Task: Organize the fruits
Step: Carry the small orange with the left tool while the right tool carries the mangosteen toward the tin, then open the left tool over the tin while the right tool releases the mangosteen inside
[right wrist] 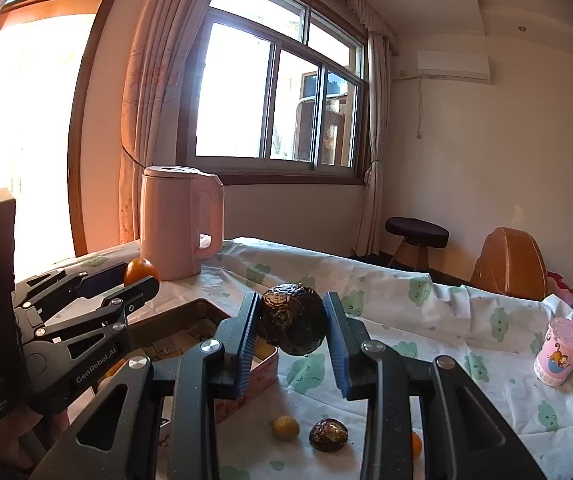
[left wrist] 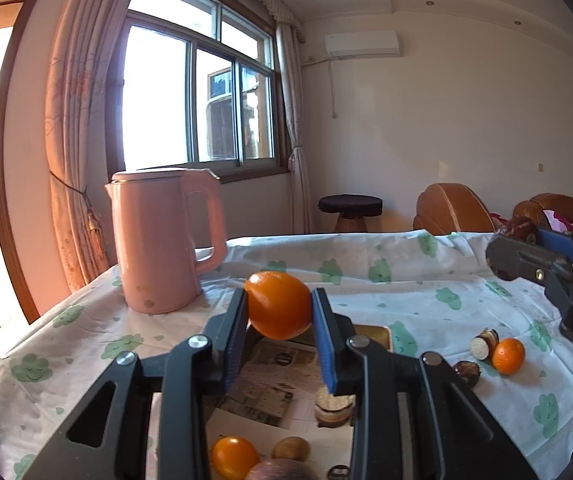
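The left gripper (left wrist: 280, 312) clamps an orange (left wrist: 279, 305) between its blue pads, held above the open tin box (left wrist: 378, 334) lined with newspaper. Inside the box lie another orange (left wrist: 233, 457), a kiwi (left wrist: 291, 448) and stacked cut rounds (left wrist: 333, 406) (what fruit they are is unclear). The right gripper (right wrist: 292, 322) grips a dark wrinkled passion fruit (right wrist: 292, 318) just right of the box's rim (right wrist: 264, 364). Right of the box on the cloud-print tablecloth (right wrist: 426, 320) sit a small yellow fruit (right wrist: 285, 428) and another passion fruit (right wrist: 328, 435). A pink kettle (left wrist: 162, 240) stands behind the box.
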Tool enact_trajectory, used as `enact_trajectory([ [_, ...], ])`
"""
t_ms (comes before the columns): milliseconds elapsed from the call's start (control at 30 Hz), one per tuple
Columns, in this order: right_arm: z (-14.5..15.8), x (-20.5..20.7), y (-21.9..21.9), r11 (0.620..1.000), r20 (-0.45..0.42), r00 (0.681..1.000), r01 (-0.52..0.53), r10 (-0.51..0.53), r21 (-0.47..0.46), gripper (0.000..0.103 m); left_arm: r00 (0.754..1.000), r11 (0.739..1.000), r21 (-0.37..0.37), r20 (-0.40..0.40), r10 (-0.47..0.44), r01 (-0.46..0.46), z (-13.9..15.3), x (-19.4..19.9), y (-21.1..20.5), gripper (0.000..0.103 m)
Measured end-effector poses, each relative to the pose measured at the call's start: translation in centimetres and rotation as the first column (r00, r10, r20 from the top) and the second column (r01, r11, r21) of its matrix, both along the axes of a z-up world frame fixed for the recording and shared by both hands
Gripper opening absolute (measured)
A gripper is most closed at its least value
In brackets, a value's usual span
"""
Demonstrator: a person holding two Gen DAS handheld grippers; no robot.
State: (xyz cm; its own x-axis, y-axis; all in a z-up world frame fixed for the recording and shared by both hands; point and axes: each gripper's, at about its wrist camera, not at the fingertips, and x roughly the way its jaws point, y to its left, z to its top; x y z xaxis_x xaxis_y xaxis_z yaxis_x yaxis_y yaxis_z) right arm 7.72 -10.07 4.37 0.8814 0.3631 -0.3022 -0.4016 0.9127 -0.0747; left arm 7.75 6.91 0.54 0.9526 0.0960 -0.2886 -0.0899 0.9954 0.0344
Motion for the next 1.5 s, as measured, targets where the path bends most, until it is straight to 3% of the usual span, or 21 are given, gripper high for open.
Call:
enact_trajectory([
  [400,-1.2,0.8,3.7,0.998,-0.038,0.998,-0.054,0.053,-0.024,0.034,0.998,1.000,-0.015,-0.057,0.024,-0.024,-0.9,1.2,2.9,0.033],
  [1500,-6.6,2.0,8.7,0.990,-0.183,0.976,-0.127,0.114,-0.065,0.035,0.983,0.999,-0.028,-0.181,0.035,-0.041,-3.4,3.0,5.2,0.033],
])
